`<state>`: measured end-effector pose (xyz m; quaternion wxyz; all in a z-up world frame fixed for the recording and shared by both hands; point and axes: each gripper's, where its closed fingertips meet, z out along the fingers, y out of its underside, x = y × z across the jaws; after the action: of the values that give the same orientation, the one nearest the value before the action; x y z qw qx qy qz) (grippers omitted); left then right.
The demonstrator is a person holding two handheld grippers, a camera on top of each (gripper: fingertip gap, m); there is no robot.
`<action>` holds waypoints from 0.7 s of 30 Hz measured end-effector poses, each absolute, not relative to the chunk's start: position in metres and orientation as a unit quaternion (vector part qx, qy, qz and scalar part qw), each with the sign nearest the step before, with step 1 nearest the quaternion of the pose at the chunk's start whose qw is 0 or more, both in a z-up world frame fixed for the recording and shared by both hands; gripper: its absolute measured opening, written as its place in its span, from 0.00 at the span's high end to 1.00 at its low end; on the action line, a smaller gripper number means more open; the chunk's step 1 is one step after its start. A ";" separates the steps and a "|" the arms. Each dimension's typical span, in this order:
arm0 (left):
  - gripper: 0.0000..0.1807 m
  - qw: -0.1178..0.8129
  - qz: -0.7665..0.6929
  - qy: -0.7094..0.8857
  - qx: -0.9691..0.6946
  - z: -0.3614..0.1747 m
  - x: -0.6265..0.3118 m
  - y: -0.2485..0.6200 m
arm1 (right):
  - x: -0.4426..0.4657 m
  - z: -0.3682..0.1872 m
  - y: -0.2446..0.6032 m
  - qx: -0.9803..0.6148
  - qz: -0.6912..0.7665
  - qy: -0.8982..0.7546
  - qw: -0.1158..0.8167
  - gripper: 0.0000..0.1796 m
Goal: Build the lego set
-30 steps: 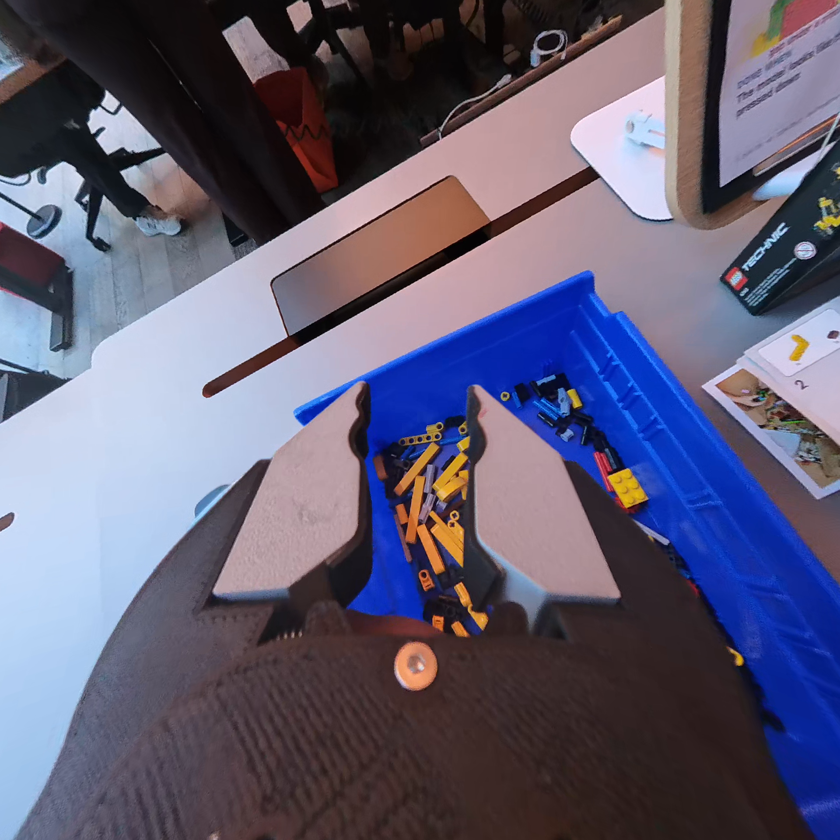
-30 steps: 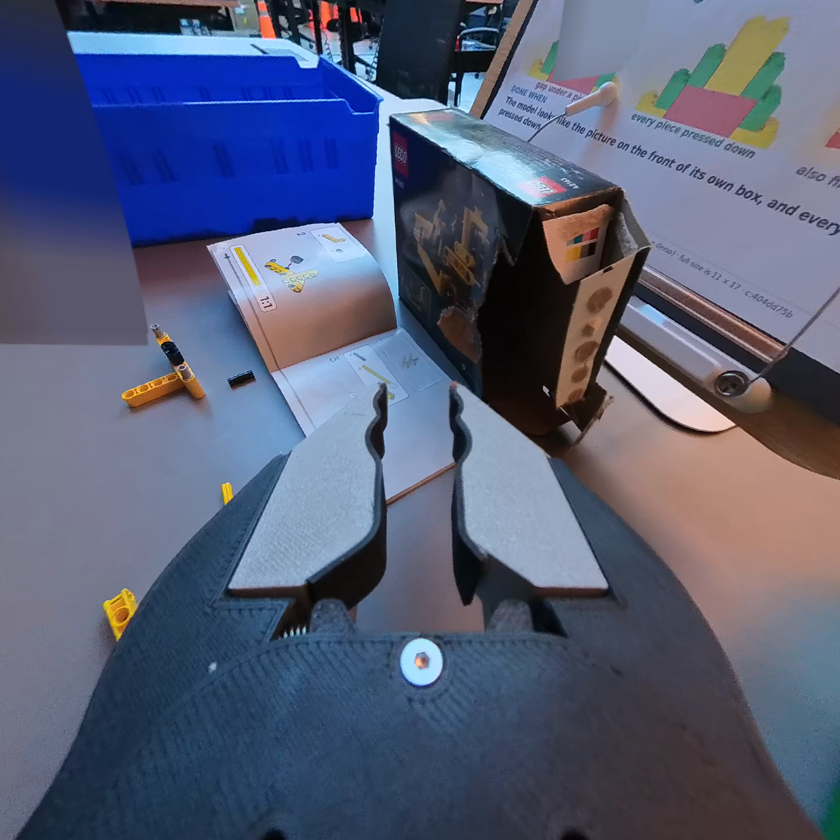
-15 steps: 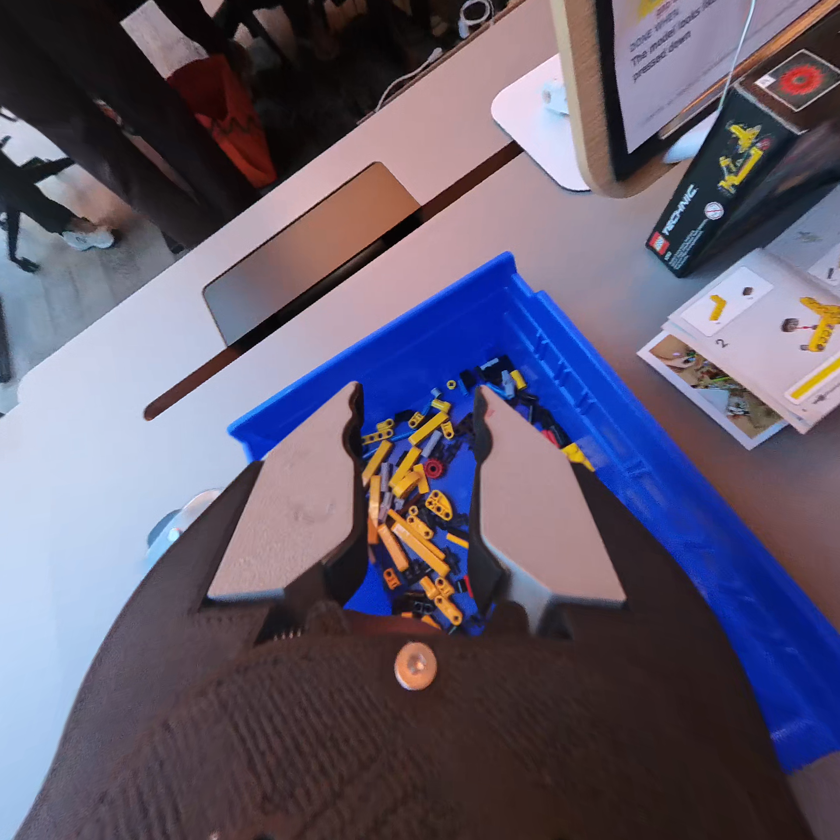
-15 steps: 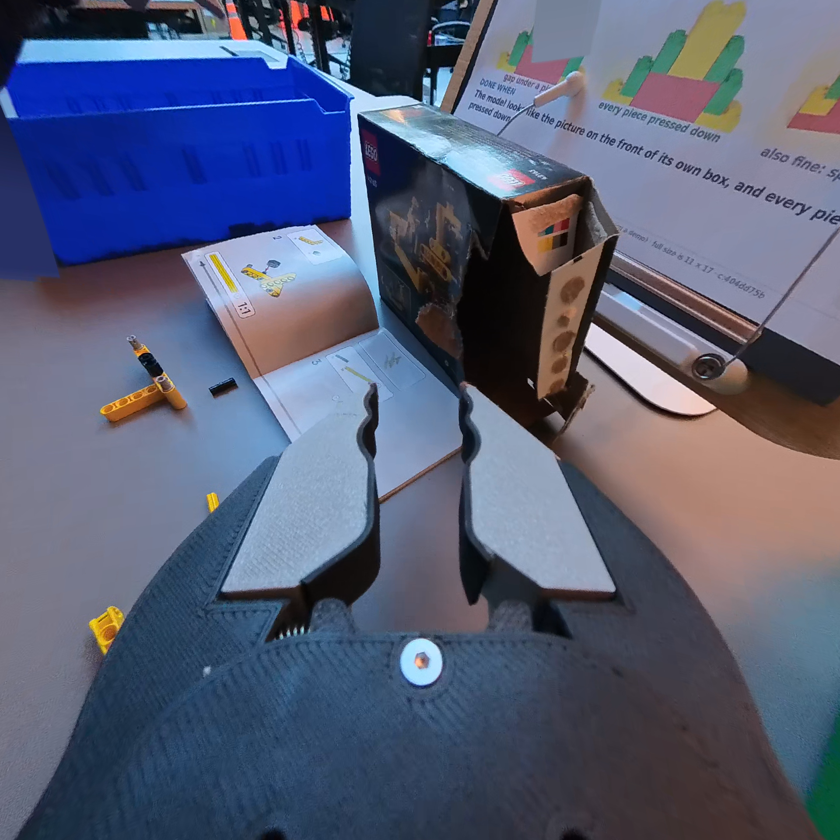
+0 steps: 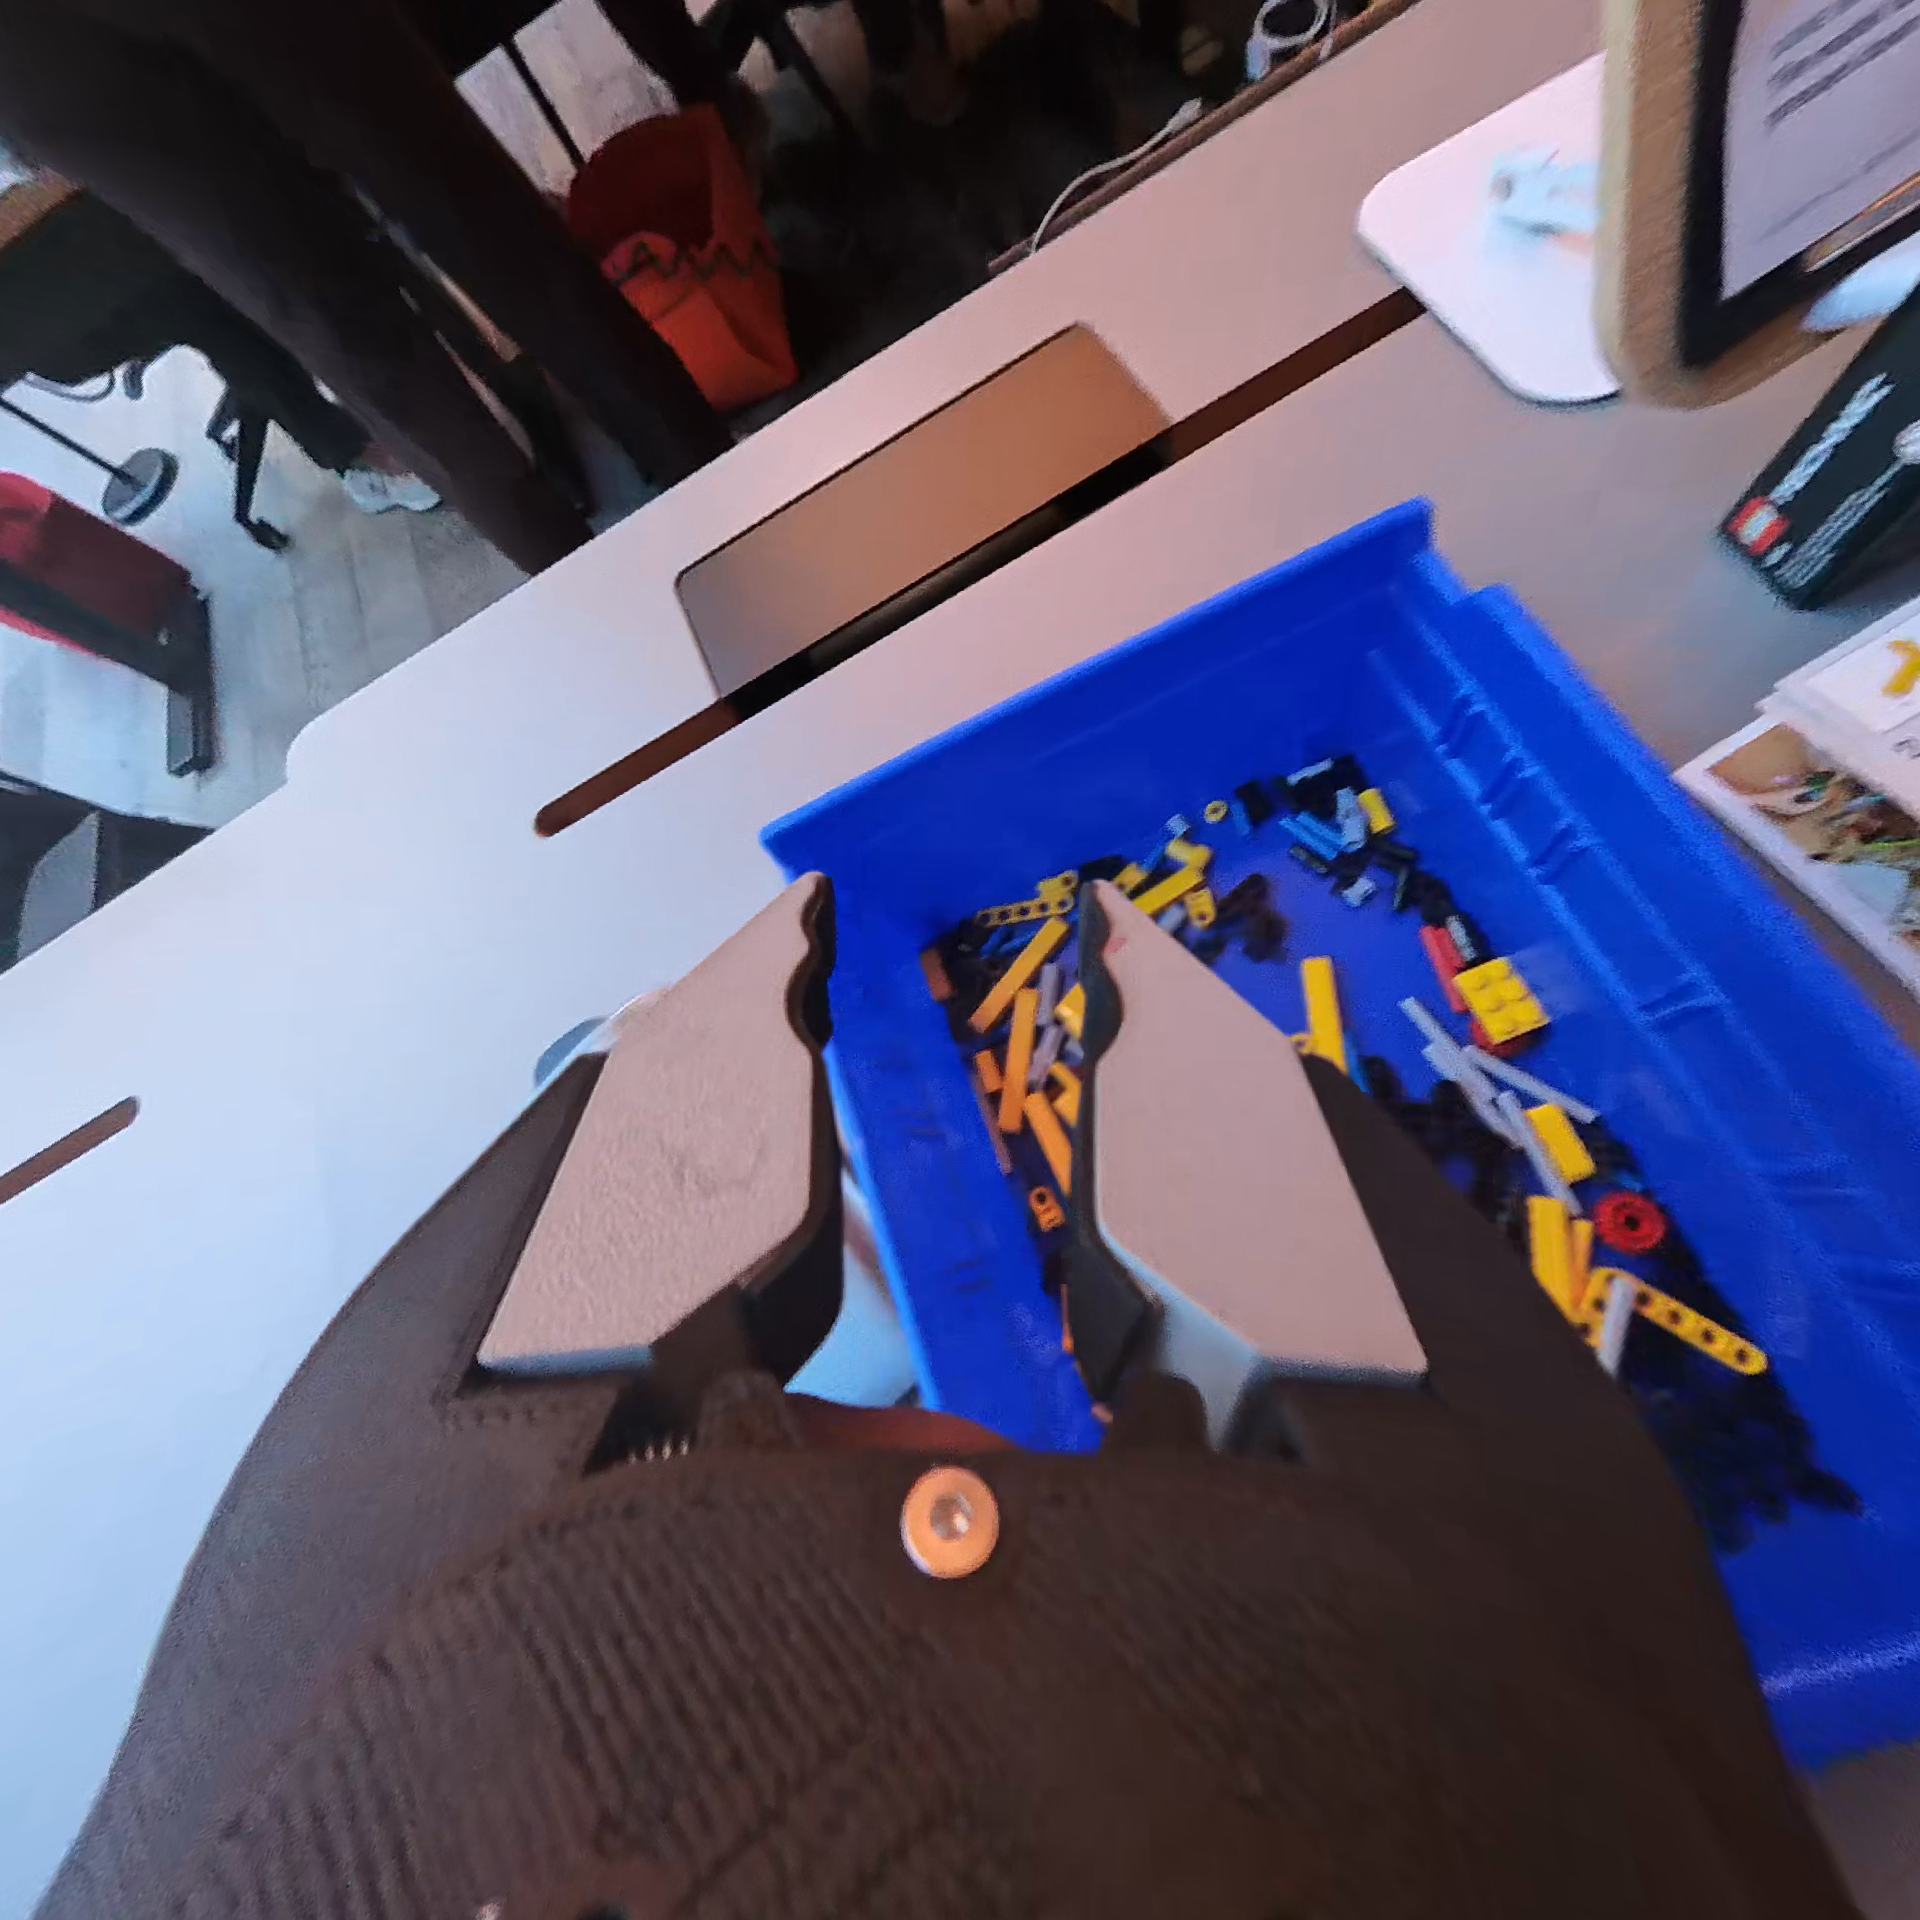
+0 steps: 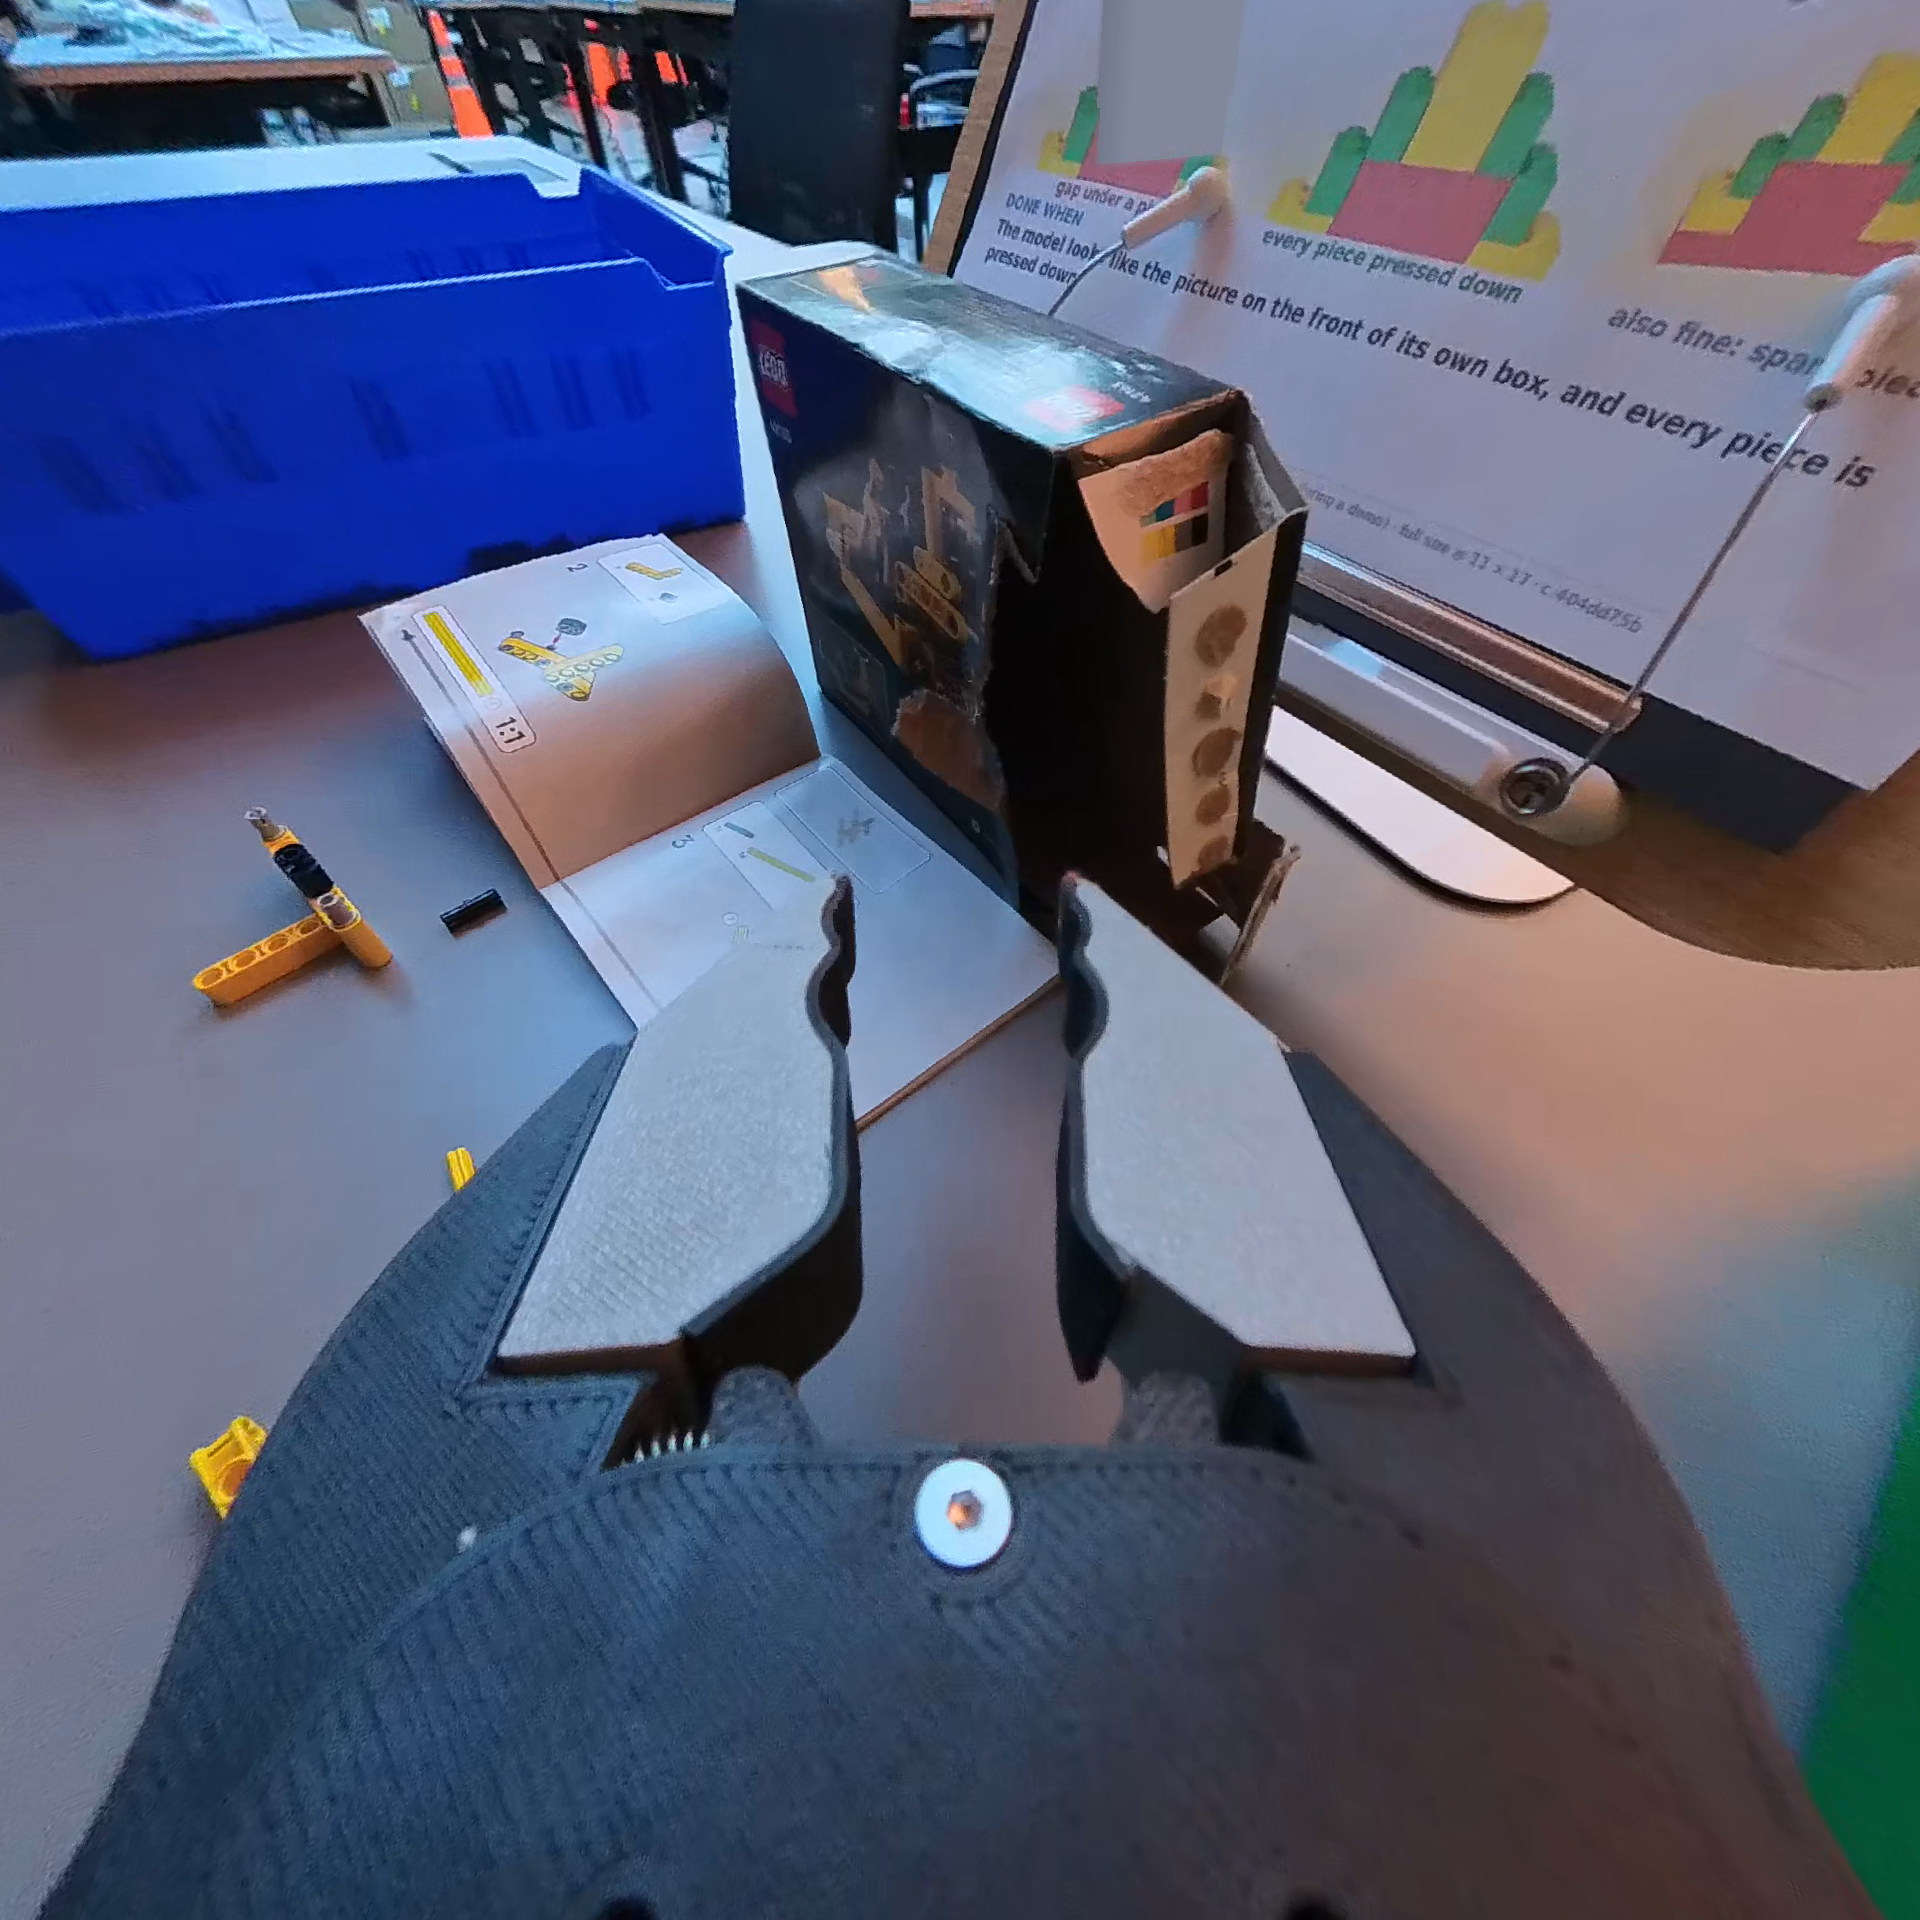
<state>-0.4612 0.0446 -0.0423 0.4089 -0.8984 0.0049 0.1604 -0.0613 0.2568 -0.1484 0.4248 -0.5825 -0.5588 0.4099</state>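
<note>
My left gripper is open and empty above the left wall of a blue bin. The bin holds several loose yellow, black and grey lego pieces. My right gripper is open and empty, low over the open instruction booklet. A small yellow and black lego assembly lies on the table left of the booklet, with a short black pin beside it. The same blue bin stands behind them.
A black lego box stands upright behind the booklet, in front of a propped picture board. Two small yellow pieces lie at the table's front left. In the left wrist view, the box and booklet are right of the bin. The grippers' ends are close to 45 cm from one another. About 15 cm separates my right fingertips from the short black pin.
My left gripper has shifted left, from over the middle of the bin to its left wall. My right gripper has opened wider and moved a little.
</note>
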 end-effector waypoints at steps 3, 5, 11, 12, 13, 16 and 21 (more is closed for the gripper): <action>0.75 0.384 0.158 -0.010 -0.910 -0.052 -0.476 0.036 | -0.063 -0.151 0.258 -0.589 0.409 -0.560 0.415 0.79; 0.74 0.353 0.170 -0.011 -0.920 -0.063 -0.484 0.034 | -0.063 -0.152 0.258 -0.590 0.409 -0.560 0.413 0.79; 0.76 0.360 0.153 0.055 -0.919 -0.059 -0.461 0.048 | -0.062 -0.150 0.262 -0.594 0.416 -0.552 0.412 0.79; 0.76 0.363 0.146 0.059 -0.918 -0.059 -0.459 0.050 | -0.062 -0.150 0.262 -0.595 0.419 -0.550 0.410 0.79; 0.77 0.364 0.137 0.060 -0.919 -0.061 -0.457 0.052 | -0.062 -0.149 0.262 -0.595 0.422 -0.548 0.409 0.79; 0.79 0.341 0.134 0.065 -0.928 -0.073 -0.456 0.054 | -0.061 -0.147 0.262 -0.592 0.428 -0.545 0.412 0.79; 0.77 0.326 0.136 0.067 -0.933 -0.083 -0.454 0.059 | -0.060 -0.144 0.261 -0.585 0.429 -0.545 0.421 0.80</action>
<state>-0.4540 0.0590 -0.0832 0.3261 -0.9332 0.0666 0.1358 -0.0596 0.2612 -0.1443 0.4211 -0.5846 -0.5451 0.4288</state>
